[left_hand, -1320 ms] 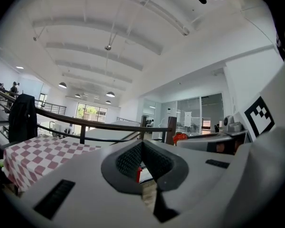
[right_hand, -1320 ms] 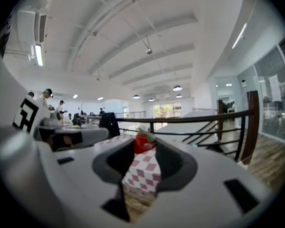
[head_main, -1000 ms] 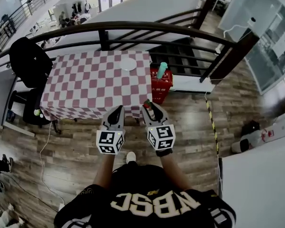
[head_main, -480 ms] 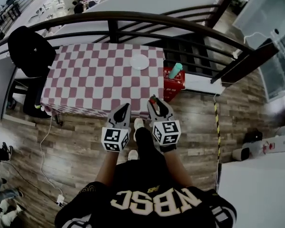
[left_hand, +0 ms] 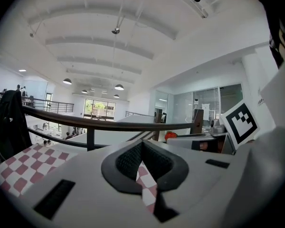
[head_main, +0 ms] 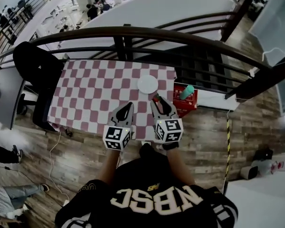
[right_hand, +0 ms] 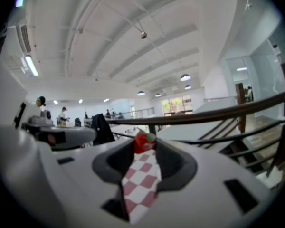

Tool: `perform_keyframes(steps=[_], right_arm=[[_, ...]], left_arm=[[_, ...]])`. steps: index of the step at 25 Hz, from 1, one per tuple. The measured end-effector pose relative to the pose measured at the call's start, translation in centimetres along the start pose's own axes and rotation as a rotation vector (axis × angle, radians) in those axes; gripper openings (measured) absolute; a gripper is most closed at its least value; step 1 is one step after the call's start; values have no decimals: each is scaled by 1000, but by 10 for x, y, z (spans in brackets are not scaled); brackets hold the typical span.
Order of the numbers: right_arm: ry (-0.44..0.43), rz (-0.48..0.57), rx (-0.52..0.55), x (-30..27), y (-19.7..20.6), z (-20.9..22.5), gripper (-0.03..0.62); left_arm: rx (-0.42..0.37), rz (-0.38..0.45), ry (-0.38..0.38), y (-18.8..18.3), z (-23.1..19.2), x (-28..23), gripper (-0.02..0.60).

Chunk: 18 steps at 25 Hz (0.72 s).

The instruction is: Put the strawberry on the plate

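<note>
A black jacket (head_main: pixel 35 65) is hanging beside the left edge of the red-and-white checkered table (head_main: pixel 92 96). At centre, the left gripper (head_main: pixel 128 107) is hovering over the table's near edge, its fingers pinched together and empty. Just above, the round white plate (head_main: pixel 147 84) is sitting amid bare cloth. The right gripper (head_main: pixel 158 102) is clamping the red strawberry (right_hand: pixel 143 141) close below the plate.

Tablecloth (head_main: pixel 95 99): matt cloth in red and white checks. Plate (head_main: pixel 147 84): smooth and white with a faint gloss. Floor (head_main: pixel 76 160): wood planks with visible grain and a satin sheen. Railing (head_main: pixel 133 32): dark, smooth handrail. Left gripper (head_main: pixel 128 107) and right gripper (head_main: pixel 157 102): pale matt plastic shells with dark, ribbed pads (left_hand: pixel 130 160). Strawberry (right_hand: pixel 143 142): glossy red skin. Crate (head_main: pixel 184 106): shiny red plastic.
</note>
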State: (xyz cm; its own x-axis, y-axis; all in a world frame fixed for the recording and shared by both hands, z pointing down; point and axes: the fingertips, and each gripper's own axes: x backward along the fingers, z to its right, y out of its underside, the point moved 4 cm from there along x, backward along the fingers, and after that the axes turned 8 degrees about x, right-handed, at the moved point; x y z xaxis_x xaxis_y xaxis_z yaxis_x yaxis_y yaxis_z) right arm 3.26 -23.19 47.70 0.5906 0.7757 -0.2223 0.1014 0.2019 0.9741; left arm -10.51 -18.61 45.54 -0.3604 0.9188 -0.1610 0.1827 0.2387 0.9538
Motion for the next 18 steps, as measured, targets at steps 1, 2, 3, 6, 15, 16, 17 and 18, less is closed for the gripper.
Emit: perform_keyframes(steps=[1, 2, 3, 6, 15, 16, 17, 18], right_arm=[[-7, -2, -9, -11, -1, 6, 146], [-12, -8, -17, -22, 0, 13, 146], [-16, -18, -24, -31, 4, 19, 146], [-22, -59, -47, -53, 22, 42, 146], [-9, -187, -70, -76, 72, 103, 146], [-1, -202, -73, -77, 77, 111, 146], [11, -218, -80, -78, 83, 118, 146], [26, -235, -87, -79, 87, 125, 146]], left_arm=[[-1, -9, -2, -3, -5, -12, 9], [1, -22, -2, -3, -10, -24, 9], [4, -39, -1, 0, -14, -35, 9], [30, -81, -10, 12, -25, -68, 9], [44, -211, -26, 51, -51, -117, 9], [43, -232, -25, 57, -55, -119, 9], [45, -257, -23, 62, -60, -121, 9], [48, -284, -18, 68, -65, -122, 9]])
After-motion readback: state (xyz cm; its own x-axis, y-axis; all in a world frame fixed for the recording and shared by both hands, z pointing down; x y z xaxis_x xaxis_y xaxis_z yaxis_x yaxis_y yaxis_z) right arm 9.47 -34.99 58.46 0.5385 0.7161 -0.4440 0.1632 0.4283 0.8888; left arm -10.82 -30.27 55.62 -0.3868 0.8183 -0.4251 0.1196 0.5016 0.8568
